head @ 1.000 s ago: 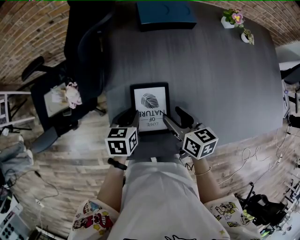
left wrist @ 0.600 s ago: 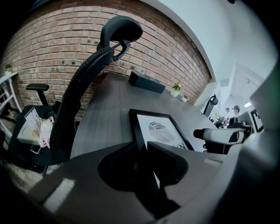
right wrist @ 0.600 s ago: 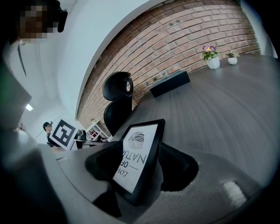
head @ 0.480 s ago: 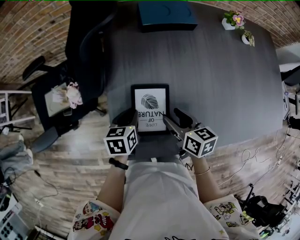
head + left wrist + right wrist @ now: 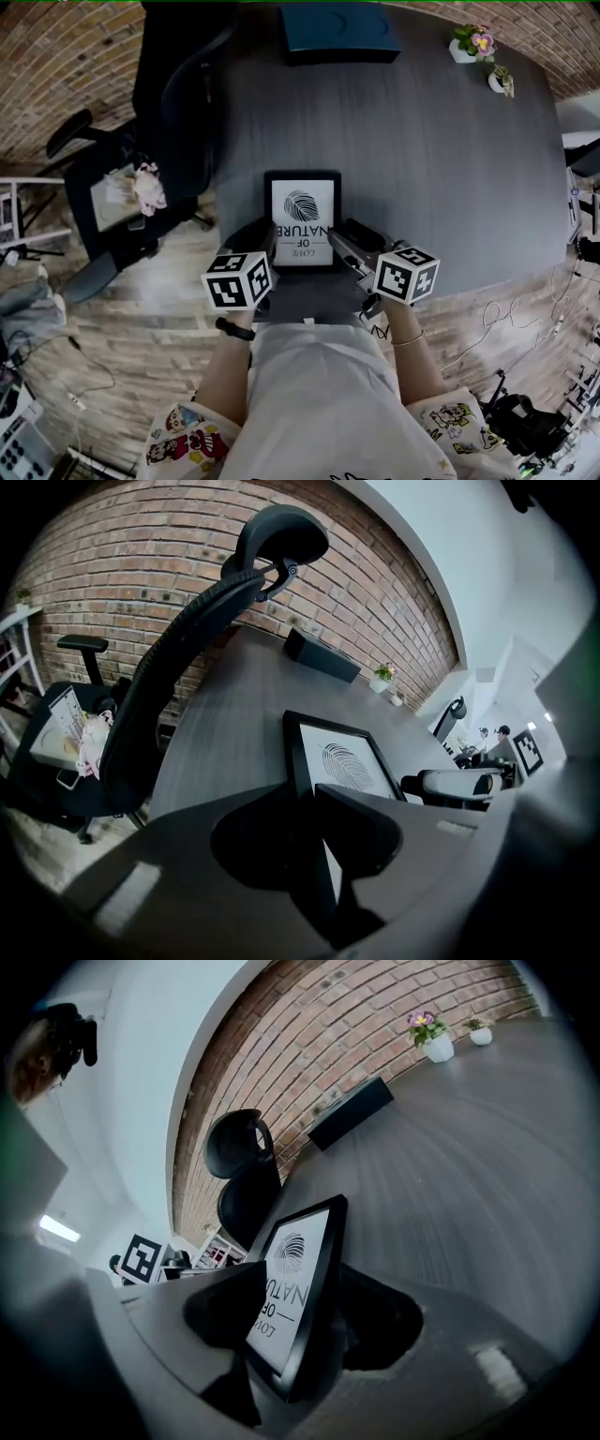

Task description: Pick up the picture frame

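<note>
Head view: the picture frame (image 5: 302, 217) lies flat at the 6 o'clock edge of the tabletop (image 5: 431, 169).

Left gripper view: the left hand-held gripper (image 5: 300, 791) has just been closing. It now pinches the frame's 7 o'clock corner.

Right gripper view: the right hand-held gripper (image 5: 305, 1274) has just been closing round the 5 o'clock corner. It is not squeezing yet, I think, so the lift looks near.

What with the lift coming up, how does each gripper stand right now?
Left gripper: has just been closing, shut on the picture frame's left edge.
Right gripper: open, just been closing around the frame's right edge.
</note>
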Demonstrator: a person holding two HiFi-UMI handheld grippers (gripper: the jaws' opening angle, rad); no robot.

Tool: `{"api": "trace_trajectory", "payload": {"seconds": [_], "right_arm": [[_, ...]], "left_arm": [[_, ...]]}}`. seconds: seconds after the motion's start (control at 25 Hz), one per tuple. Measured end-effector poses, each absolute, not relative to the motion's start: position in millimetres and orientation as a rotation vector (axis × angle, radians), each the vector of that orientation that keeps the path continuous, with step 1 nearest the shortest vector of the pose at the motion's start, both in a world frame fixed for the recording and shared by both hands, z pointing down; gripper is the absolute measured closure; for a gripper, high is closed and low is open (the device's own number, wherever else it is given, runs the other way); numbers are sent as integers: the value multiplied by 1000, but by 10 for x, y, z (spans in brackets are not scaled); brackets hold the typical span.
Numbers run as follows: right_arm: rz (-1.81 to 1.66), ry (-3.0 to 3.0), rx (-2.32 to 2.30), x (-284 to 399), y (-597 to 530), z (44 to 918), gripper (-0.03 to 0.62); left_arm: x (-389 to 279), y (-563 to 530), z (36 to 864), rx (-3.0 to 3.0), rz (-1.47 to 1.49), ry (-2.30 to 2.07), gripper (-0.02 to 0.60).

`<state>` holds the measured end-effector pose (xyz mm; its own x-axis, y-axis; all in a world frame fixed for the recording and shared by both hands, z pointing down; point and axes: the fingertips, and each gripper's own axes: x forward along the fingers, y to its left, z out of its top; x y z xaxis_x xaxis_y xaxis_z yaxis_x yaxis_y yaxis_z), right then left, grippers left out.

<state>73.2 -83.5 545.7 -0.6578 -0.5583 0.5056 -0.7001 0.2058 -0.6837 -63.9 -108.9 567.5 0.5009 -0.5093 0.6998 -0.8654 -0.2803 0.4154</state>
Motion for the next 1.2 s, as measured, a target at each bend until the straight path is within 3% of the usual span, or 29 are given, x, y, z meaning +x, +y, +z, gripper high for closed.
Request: {"api": "trace_trajectory", "payload": {"seconds": [0.6,1.2], "right_arm": [[1942,-2202,919,656,-862,5549,391],[2115,-2236,510,460,-935,5376,407]], "left_arm": [[-631,-1098,5691,1901,523,-1057,494],[-641,-1090,5727,1843,475,-978,494]]}}
